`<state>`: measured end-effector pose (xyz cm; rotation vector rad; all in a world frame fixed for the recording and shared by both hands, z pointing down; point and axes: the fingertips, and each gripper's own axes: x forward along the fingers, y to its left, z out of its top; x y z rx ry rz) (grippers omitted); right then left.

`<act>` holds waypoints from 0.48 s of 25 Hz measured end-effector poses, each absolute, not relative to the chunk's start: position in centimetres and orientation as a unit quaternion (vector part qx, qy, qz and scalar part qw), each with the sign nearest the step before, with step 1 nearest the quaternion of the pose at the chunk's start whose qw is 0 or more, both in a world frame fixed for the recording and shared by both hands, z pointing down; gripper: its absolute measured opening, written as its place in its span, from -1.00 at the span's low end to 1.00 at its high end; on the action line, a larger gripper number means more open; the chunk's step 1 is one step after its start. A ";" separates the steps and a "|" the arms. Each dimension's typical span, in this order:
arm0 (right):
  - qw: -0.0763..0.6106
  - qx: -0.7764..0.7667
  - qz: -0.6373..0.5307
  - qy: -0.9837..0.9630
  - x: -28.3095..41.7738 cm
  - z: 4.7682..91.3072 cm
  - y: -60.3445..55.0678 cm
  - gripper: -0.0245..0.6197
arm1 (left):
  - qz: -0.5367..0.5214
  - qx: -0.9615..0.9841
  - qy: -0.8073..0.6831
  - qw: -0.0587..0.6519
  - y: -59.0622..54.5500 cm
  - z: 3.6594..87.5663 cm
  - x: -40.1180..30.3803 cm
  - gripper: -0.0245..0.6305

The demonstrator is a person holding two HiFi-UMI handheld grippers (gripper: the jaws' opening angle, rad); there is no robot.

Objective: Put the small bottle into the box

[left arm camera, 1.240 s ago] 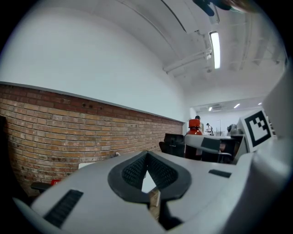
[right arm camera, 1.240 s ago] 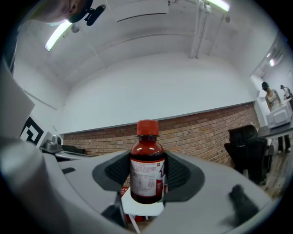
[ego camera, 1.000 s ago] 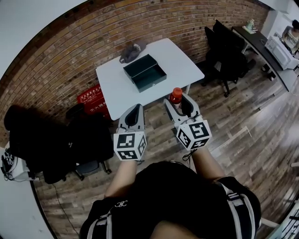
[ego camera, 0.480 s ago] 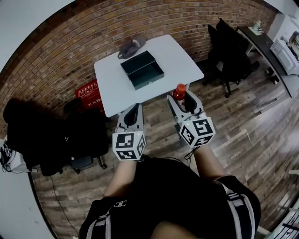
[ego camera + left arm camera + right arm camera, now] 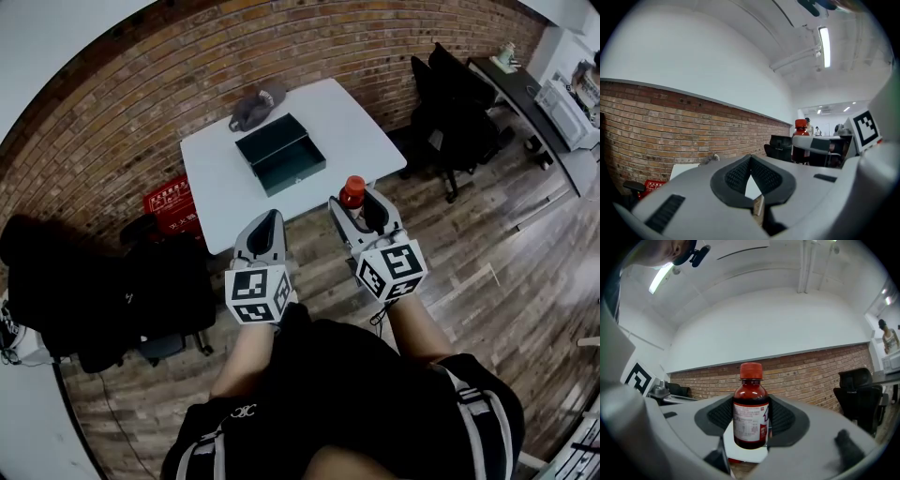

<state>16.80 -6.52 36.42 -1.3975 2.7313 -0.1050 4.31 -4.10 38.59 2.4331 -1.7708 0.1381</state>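
Small bottle [image 5: 750, 411]: red screw cap, dark red-brown contents, white label with red block and rows of fine print too small to read. It stands upright between the pads of the right gripper [image 5: 361, 211], which is clamped on its body, cap clear above the jaws. Left gripper [image 5: 267, 225] closed, pad tips meeting, nothing between them. Each gripper carries a cube of black-and-white square markers. Ahead of both grippers, well apart from them, is a white table [image 5: 361, 127] with an open dark green box [image 5: 281, 155], empty inside, and a grey cap [image 5: 255, 105] just beyond it. Red crate [image 5: 173, 199] on the floor, ahead-left of the left gripper, has white characters I cannot read. Against a second ago: same grip on the bottle, left gripper still closed; table and box sit slightly further left in the head view.
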 end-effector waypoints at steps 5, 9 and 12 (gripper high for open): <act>0.040 -0.461 -0.033 0.886 16.3 36.1 -9.2 -0.24 | 0.043 0.812 -0.578 0.065 -6.8 38.5 3.8 -0.91; 0.032 -0.458 -0.036 0.888 15.2 36.6 -11.4 -0.24 | 0.040 0.814 -0.576 0.064 -9.1 38.2 3.2 -0.91; 0.027 -0.458 -0.039 0.888 14.5 36.7 -13.3 -0.24 | 0.042 0.814 -0.576 0.072 -10.8 38.6 2.5 -0.91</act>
